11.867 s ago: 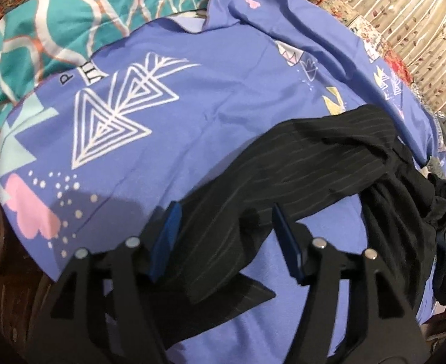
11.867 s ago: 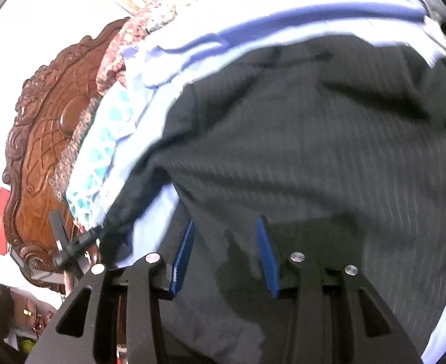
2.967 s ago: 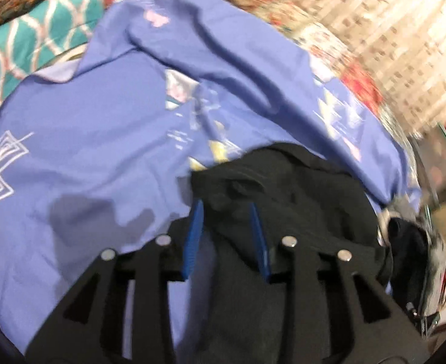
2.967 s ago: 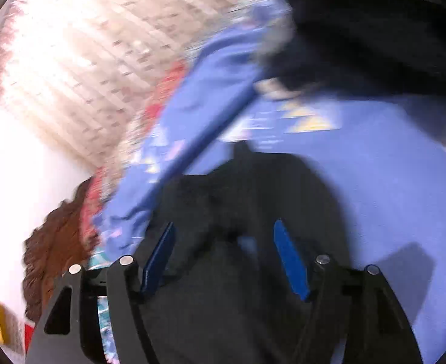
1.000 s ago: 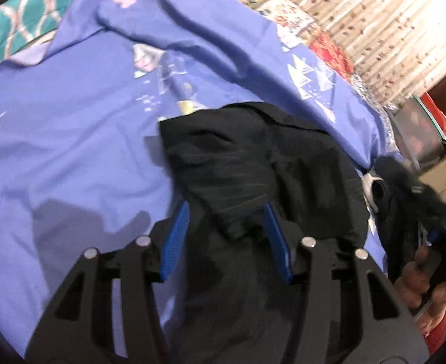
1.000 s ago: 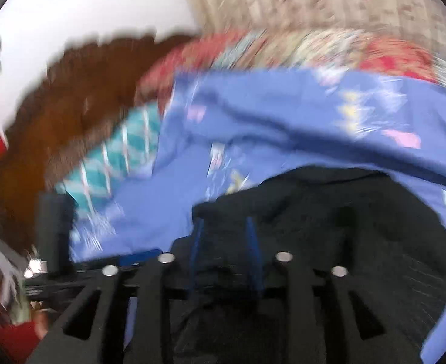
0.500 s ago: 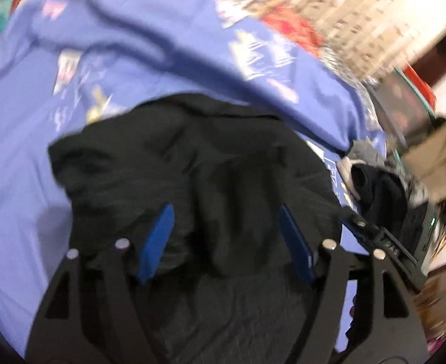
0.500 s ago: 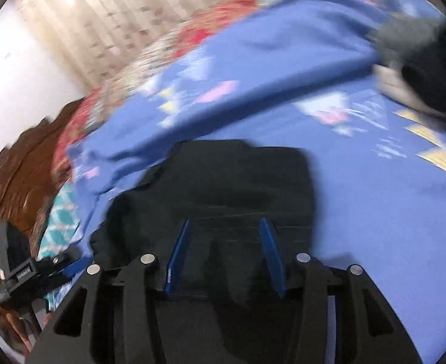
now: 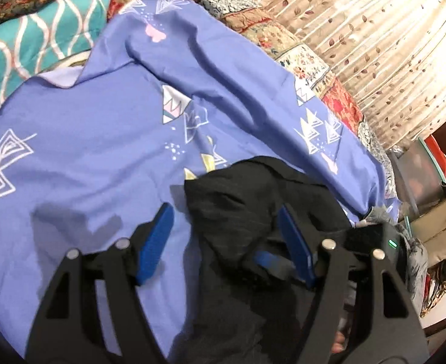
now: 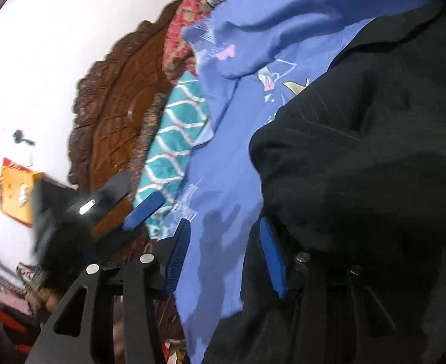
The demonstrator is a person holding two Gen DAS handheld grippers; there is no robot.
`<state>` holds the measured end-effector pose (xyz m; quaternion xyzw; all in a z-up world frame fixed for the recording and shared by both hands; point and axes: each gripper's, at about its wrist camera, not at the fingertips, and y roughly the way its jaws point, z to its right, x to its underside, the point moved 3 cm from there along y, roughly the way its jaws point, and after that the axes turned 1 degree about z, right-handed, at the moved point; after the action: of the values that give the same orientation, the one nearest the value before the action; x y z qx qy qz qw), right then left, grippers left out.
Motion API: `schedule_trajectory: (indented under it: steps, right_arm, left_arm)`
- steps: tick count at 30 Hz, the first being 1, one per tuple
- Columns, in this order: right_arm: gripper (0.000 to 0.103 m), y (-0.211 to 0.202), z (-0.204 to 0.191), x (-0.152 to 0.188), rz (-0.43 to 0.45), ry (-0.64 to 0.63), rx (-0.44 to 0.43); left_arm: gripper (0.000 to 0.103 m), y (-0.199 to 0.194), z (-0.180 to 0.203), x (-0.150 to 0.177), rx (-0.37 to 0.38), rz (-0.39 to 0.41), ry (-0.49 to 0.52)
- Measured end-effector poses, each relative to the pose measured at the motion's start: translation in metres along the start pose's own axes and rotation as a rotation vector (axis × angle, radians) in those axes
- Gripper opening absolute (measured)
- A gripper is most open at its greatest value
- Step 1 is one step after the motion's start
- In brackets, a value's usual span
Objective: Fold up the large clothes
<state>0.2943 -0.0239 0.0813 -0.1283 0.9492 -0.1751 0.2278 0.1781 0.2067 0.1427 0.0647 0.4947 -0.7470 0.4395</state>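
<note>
Blue patterned sheet covering a bed, with a teal pillow at its head below a carved headboard and a curtain along the far edge. Black garment, bunched, lies near the sheet's foot-side edge. Left gripper: jaws wide apart, straddling a garment fold without pressing it. Right gripper: jaws apart over bare sheet, garment draped against the right pad.

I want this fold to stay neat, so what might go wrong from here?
The black pinstriped garment lies bunched, not flat, so pressing on could set creases. The left gripper stands open over both garment and blue bedsheet; closing might pinch the sheet too. The right gripper hovers mostly over sheet.
</note>
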Motion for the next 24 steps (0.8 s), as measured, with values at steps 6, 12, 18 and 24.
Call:
schedule_trajectory:
  steps: [6,12,18,24]
  right_arm:
    - [0.074,-0.104,-0.004,0.052,0.048,-0.202,0.149]
    - [0.074,-0.209,0.053,0.005,0.371,-0.063,0.551]
    - [0.042,-0.190,0.130,-0.026,0.317,0.012,0.846]
    - [0.041,-0.221,0.119,-0.012,0.609,0.040,0.759]
  left_arm:
    - [0.069,0.046,0.039,0.028,0.092,-0.160,0.078]
    - [0.069,0.090,0.050,0.031,0.008,-0.212,0.092]
    - [0.006,0.107,0.071,0.038,-0.070,-0.220,0.284]
    - [0.000,0.018,0.102,0.004,0.011,0.057,0.481]
